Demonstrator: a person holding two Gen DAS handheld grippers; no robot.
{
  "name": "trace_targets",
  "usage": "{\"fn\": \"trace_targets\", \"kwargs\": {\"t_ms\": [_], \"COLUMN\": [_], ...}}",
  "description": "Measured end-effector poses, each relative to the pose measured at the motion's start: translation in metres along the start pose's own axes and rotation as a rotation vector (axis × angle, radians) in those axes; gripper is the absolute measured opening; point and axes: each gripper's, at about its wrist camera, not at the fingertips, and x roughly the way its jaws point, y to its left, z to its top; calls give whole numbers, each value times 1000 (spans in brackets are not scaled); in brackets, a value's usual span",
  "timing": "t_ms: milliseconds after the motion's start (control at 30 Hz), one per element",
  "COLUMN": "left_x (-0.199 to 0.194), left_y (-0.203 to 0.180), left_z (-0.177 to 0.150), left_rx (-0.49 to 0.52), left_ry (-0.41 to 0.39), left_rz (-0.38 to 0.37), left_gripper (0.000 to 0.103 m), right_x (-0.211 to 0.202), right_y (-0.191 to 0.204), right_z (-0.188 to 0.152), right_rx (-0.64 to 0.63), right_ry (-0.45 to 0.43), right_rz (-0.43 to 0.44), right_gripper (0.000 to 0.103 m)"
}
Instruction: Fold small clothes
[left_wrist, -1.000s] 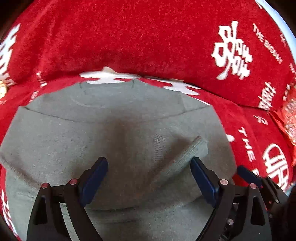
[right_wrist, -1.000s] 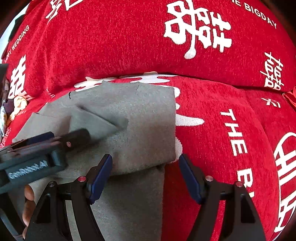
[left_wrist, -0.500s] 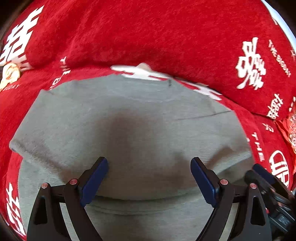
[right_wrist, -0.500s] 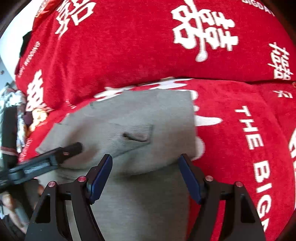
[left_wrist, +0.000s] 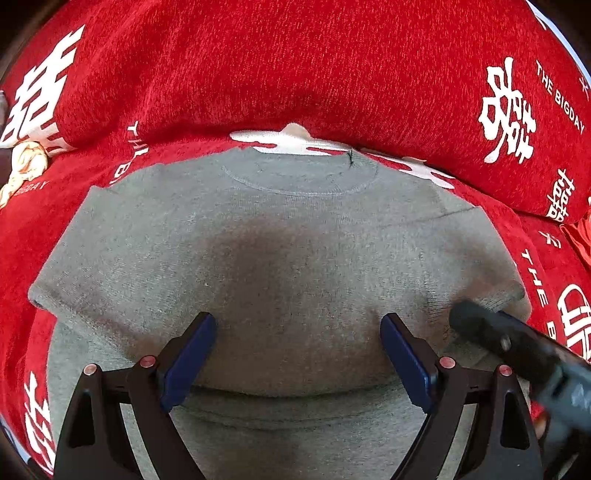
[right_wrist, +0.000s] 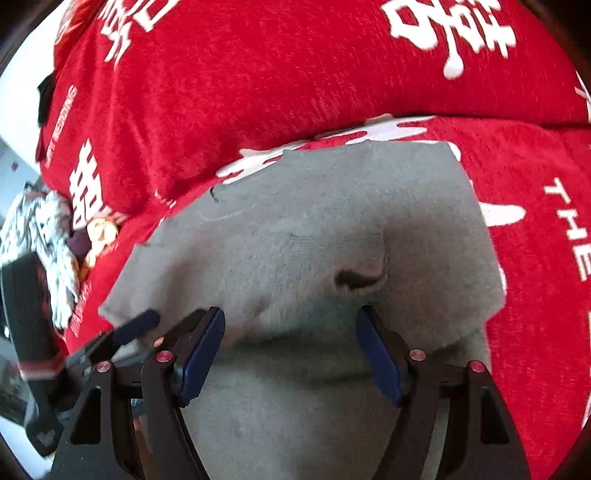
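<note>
Over the half-folded grey knit sweater (left_wrist: 295, 258), sleeves tucked, I hold left gripper (left_wrist: 299, 354) wide and empty, right gripper (right_wrist: 291, 354) closing on nothing, final fold pending.

grey garment (left_wrist: 295, 240) hem cut off below, left gripper (right_wrist: 136, 325) blurred

Both wrist cameras look steeply down, close over the grey garment (left_wrist: 295, 258), sharing its neckline and the red cover (right_wrist: 295, 92).
</note>
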Motion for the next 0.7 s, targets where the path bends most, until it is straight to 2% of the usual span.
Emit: {"fn": "trace_targets", "kwargs": {"t_ms": [33,67,133,200,400,533,700], "left_x": [0,-1,-1,-2,-5,-2,-5], "left_y": [0,1,3,5,13,15,18], "left_z": [0,1,1,1,1,0,-1], "left_rx": [0,0,-3,-11,-19,-19,-7], "left_ry": [-2,-4,-5,-7,-10,-5,-8], "left_rz": [-1,0,2,-1,-3,0,3], "left_gripper": [91,91,91,91,91,91,91], "right_x": [1,4,10,8,-20,-9,-5], "right_y": [0,0,-2,-2,3,-1,-8], "right_z": [2,4,5,4,3,2,0], "right_rx": [1,-1,6,-11,-58,-71,-63], "right_ry": [-4,5,36,20,-104,-61,-68], "right_rz": [1,5,21,5,-20,-47,-62], "right_gripper": [53,27,10,9,8,8,8]}}
